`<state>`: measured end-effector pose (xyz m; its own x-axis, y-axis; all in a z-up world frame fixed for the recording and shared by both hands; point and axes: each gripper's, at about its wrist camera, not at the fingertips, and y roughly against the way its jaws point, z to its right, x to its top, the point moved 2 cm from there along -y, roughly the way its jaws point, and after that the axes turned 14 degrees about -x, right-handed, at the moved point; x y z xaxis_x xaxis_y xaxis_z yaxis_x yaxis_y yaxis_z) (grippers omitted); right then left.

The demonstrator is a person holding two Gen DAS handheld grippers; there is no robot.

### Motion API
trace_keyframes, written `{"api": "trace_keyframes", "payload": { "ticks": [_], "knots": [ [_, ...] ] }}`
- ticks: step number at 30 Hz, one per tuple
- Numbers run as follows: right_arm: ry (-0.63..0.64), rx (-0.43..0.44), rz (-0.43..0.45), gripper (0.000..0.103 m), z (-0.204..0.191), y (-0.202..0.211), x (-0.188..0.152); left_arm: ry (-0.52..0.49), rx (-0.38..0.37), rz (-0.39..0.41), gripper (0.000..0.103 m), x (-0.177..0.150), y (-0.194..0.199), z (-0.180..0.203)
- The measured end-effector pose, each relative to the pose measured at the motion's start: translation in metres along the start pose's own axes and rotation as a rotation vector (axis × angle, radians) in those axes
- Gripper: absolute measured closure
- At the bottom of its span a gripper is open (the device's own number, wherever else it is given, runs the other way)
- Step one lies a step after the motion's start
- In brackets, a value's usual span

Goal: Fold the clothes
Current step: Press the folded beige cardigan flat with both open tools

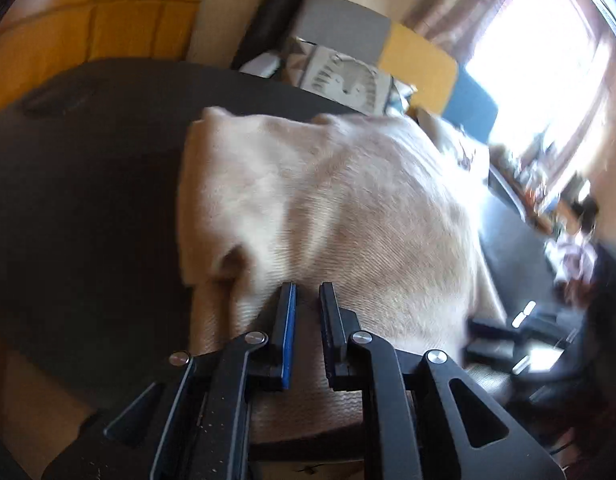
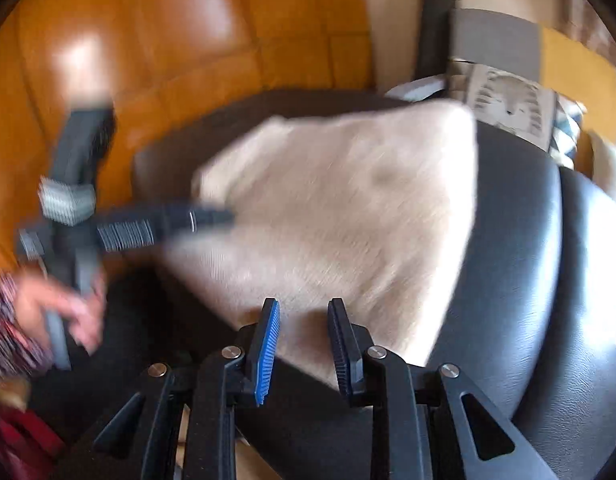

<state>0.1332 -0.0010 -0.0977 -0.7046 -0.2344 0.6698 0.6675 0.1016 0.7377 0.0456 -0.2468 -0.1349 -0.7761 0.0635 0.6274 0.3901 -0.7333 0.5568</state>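
- While the beige garment (image 2: 340, 208) lies spread on the dark leather seat (image 2: 528, 260), it is seen ahead of both claws, and most of its cloth reaches away towards the seat's far edge.
- The garment's long axis is judged to run from its near corner, at the right claw (image 2: 303, 304), to its far edge beside the printed cushion (image 2: 508, 100).
- The left claw (image 1: 308, 286) is seen with its jaws drawn nearly together. Cloth shows in the narrow gap and creases run in towards it, so a pinch on the garment's near-left edge is judged to be in place.
- From the right wrist view, that claw's tip is seen meeting the garment's left edge, and the hand (image 2: 63, 312) that carries it is low over the seat's left side.
- The right claw's jaws are seen a little apart, with the garment's near corner showing between them. Whether the pads press on the cloth cannot be told, because the frame is blurred.
- Neither hand is plainly nearer, since one end of the near edge is met by each claw.
- The next step is judged to be a fold away from the claws, with the near edge carried over to the far one. An uneven lift would be expected to skew that fold.
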Motion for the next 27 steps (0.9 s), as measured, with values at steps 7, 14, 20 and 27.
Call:
{"api": "trace_keyframes", "payload": {
  "ticks": [7, 14, 20, 27],
  "knots": [
    [-0.07, 0.055, -0.037, 0.078, 0.008, -0.003, -0.003, 0.071, -0.07, 0.057, 0.09, -0.007, 0.016, -0.003],
    [-0.15, -0.003, 0.096, 0.078, 0.04, 0.026, 0.03, 0.071, -0.112, 0.193, 0.09, 0.022, 0.031, 0.008],
    [-0.123, -0.083, 0.125, 0.078, 0.064, -0.003, 0.093, 0.0, -0.038, 0.116, 0.09, 0.06, -0.007, 0.017],
    [-0.104, -0.078, 0.033, 0.078, 0.081, -0.064, 0.134, 0.07, 0.033, 0.034, 0.09, 0.055, -0.027, -0.019]
  ]
}}
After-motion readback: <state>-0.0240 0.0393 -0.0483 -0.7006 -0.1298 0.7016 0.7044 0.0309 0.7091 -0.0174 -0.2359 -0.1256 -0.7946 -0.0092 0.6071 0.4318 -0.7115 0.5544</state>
